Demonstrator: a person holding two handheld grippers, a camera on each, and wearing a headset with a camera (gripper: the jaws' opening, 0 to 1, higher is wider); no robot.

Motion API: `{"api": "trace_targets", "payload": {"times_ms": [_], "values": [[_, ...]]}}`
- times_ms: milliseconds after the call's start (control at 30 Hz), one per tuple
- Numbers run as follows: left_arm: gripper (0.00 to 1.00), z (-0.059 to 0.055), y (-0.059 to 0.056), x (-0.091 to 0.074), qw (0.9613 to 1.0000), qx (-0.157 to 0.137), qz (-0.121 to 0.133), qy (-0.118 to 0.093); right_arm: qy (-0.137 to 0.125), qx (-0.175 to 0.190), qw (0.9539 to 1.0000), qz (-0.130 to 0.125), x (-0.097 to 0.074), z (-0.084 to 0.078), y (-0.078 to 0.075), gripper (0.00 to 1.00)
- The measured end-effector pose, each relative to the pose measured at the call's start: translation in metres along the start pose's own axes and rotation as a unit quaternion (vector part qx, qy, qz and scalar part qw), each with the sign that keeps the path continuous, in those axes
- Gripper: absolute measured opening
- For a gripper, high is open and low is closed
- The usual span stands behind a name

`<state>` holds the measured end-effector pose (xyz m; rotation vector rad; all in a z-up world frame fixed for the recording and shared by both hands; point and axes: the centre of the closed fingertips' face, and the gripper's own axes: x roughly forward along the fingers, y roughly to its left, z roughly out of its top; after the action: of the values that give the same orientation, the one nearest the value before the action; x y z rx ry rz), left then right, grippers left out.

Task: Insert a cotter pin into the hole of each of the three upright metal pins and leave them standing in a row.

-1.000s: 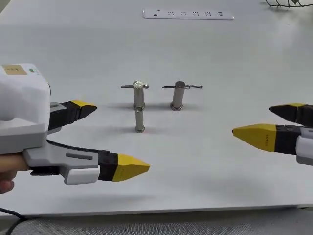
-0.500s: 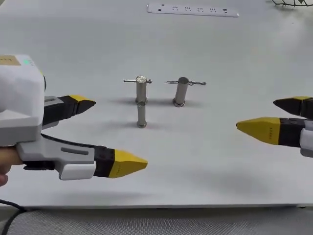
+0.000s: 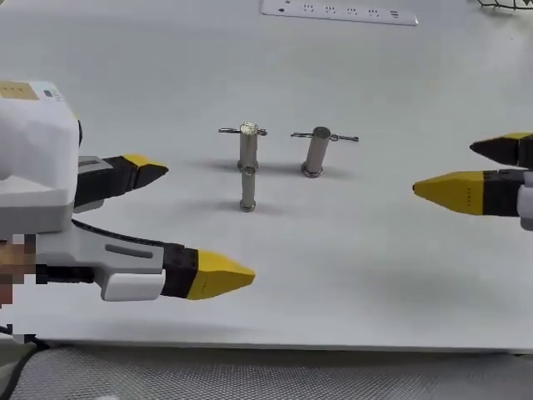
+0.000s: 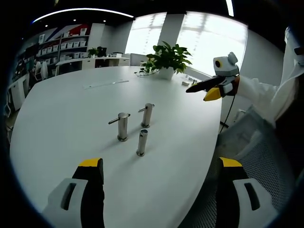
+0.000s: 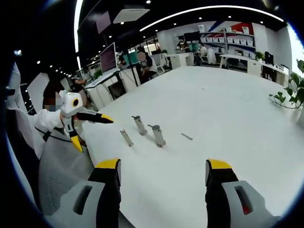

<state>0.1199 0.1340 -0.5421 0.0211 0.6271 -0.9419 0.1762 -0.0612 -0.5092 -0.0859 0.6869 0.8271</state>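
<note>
Stock: three metal pins (image 3: 316,154) upright at frame centre, rear two crossed by cotter pins (image 3: 341,137). I hold the left gripper (image 3: 206,222) lower left and the right gripper (image 3: 445,168) at right edge, both spread empty, flanking them

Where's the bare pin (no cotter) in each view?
Head view: bare pin centre, in front of the other two.
Left gripper view: bare pin centre, lowest of three.
Right gripper view: bare pin left of centre, leftmost.
Landmark: the cottered pin next to it, in all three.
</note>
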Motion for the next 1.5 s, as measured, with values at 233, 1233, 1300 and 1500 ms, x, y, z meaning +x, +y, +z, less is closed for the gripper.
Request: {"api": "trace_targets", "payload": {"times_ms": [233,1233,1300,1500], "values": [[0.99,0.001,0.001,-0.001,1.0,-0.002,0.0,-0.003,0.023,-0.035,0.9991,0.009,0.012,0.011,-0.017,0.67],[0.99,0.002,-0.003,-0.007,0.9997,-0.017,0.009,-0.012,0.148,-0.167,0.9728,0.063,0.087,0.015,-0.039,0.38],[0.98,0.004,-0.003,-0.007,0.9997,-0.019,0.011,-0.014,0.155,-0.172,0.9705,0.066,0.094,0.016,-0.044,0.36],[0.96,0.003,-0.004,-0.008,0.9996,-0.023,0.012,-0.014,0.177,-0.191,0.9626,0.076,0.107,0.014,-0.047,0.29]]}}
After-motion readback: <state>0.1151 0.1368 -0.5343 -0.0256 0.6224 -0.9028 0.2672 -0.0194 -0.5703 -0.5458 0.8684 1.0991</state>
